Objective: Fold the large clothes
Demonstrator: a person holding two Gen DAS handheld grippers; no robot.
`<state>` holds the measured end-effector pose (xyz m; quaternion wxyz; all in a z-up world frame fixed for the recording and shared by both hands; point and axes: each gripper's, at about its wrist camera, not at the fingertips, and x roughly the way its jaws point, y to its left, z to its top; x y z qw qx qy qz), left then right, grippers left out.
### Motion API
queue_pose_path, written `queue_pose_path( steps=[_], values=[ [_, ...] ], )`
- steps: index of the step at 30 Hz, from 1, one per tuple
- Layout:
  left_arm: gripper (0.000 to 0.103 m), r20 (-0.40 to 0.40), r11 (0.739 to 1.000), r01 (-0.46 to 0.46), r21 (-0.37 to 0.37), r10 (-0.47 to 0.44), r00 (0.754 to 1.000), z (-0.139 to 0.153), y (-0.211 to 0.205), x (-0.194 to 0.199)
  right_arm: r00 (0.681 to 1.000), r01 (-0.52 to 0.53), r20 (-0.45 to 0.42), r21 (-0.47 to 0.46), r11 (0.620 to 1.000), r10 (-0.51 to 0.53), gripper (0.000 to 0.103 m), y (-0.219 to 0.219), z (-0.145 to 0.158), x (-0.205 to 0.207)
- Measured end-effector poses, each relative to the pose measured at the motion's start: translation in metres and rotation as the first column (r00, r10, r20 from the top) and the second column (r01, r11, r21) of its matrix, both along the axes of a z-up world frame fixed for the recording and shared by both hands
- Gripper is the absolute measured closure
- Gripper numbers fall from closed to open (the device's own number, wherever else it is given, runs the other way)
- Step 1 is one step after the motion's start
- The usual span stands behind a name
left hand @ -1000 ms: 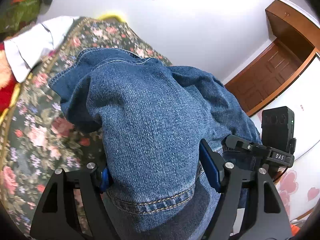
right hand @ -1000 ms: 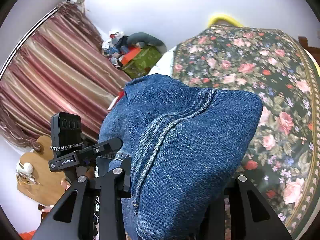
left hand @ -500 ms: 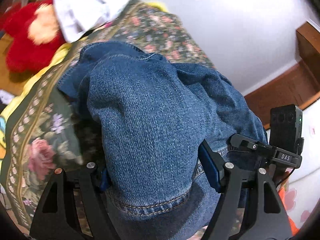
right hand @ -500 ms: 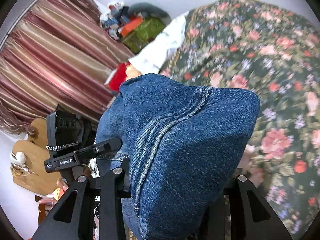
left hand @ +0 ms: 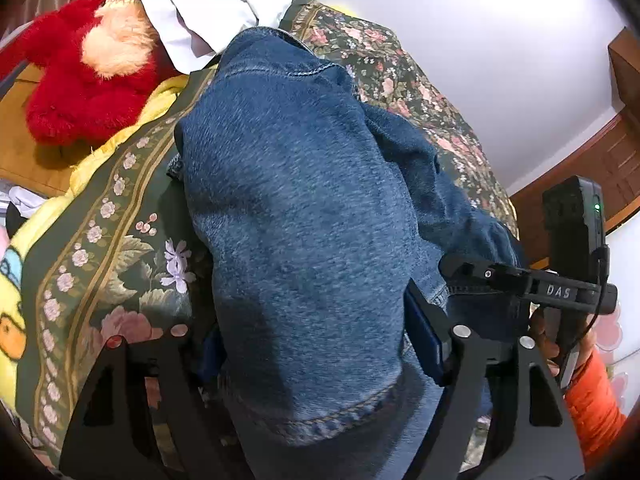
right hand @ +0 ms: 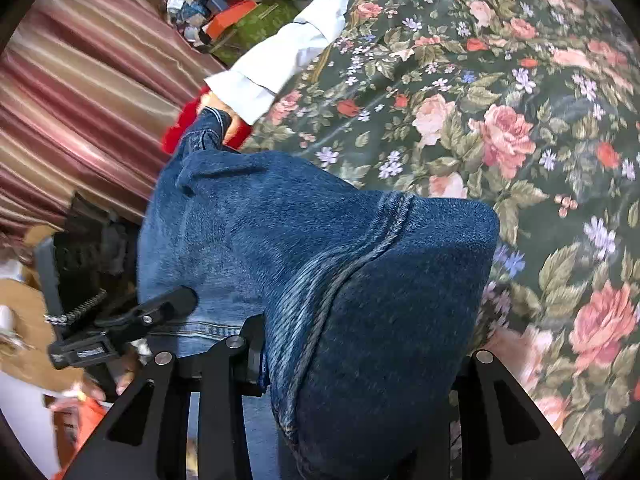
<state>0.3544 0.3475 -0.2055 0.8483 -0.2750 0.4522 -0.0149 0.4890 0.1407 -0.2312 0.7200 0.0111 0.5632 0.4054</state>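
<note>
Both tools are clamping the blue denim jeans [left hand: 304, 216]: the left tool [left hand: 316, 344] and right tool [right hand: 360, 360] are each closed on a hem, with the legs trailing forward, away from them, over the floral bedspread [right hand: 500, 80].

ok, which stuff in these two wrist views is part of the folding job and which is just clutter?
Part of the job:
- jeans, denim bunched in both grips
- left claw, shut on the jeans
- right claw, shut on the jeans
- floral bedspread, the work surface

Just lying about:
- red plush toy
- white shirt
- striped curtain
- pile of bags
</note>
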Motion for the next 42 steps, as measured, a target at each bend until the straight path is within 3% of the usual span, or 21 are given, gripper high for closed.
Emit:
queue_pose_path(
  steps=[3,6,11,15,17,21,23,27,31,33,35,37,42],
  values=[
    [0.023,-0.023,0.999,-0.017,-0.049,0.016,1.0,-0.014,0.003,0.004,0.999,0.005,0.053,-0.065,0.998,-0.002,0.064,0.002,-0.008,-0.003],
    [0.023,-0.025,0.999,-0.027,-0.031,0.026,0.999,-0.013,-0.001,0.005,0.998,0.012,0.059,-0.082,0.997,-0.007,0.058,-0.001,-0.007,-0.002],
    [0.023,-0.03,0.993,-0.053,0.101,0.057,0.998,0.012,-0.018,-0.005,0.996,0.01,0.092,-0.133,0.991,0.002,0.054,-0.017,0.012,-0.009],
    [0.027,0.031,0.962,-0.072,0.263,0.066,0.997,0.048,-0.033,-0.025,0.988,0.02,0.155,-0.138,0.99,0.002,0.054,-0.035,0.035,-0.021],
    [0.027,0.075,0.95,-0.073,0.304,0.052,0.996,0.066,-0.036,-0.038,0.977,0.028,0.214,-0.133,0.991,0.001,0.054,-0.045,0.052,-0.031],
    [0.027,0.125,0.948,-0.054,0.314,0.015,0.992,0.087,-0.046,-0.052,0.926,0.049,0.377,-0.131,0.99,0.004,0.054,-0.057,0.083,-0.058],
    [0.027,0.129,0.933,-0.041,0.357,-0.006,0.992,0.088,-0.056,-0.057,0.903,0.045,0.43,-0.103,0.994,0.004,0.053,-0.063,0.096,-0.071],
    [0.027,0.077,0.905,0.008,0.426,-0.045,0.996,0.068,-0.081,-0.06,0.928,-0.03,0.368,-0.095,0.995,0.063,0.053,-0.056,0.088,-0.088],
    [0.026,-0.032,0.87,0.056,0.49,-0.046,0.998,0.029,-0.095,-0.064,0.957,-0.114,0.232,-0.251,0.961,0.174,0.053,-0.041,0.027,-0.097],
    [0.022,-0.063,0.873,0.061,0.484,-0.035,0.997,0.011,-0.093,-0.071,0.955,-0.133,0.216,-0.298,0.945,0.203,0.053,-0.042,0.003,-0.102],
    [0.021,-0.071,0.893,0.064,0.445,-0.036,0.997,0.006,-0.088,-0.082,0.946,-0.143,0.241,-0.291,0.946,0.217,0.053,-0.049,0.0,-0.107],
    [0.02,-0.067,0.897,0.065,0.437,-0.04,0.997,0.008,-0.085,-0.091,0.937,-0.163,0.251,-0.299,0.94,0.242,0.053,-0.054,0.004,-0.112],
    [0.02,-0.057,0.833,0.036,0.553,-0.005,0.998,0.025,-0.086,-0.101,0.916,-0.165,0.286,-0.371,0.914,0.282,0.053,-0.064,0.017,-0.118]
  ],
)
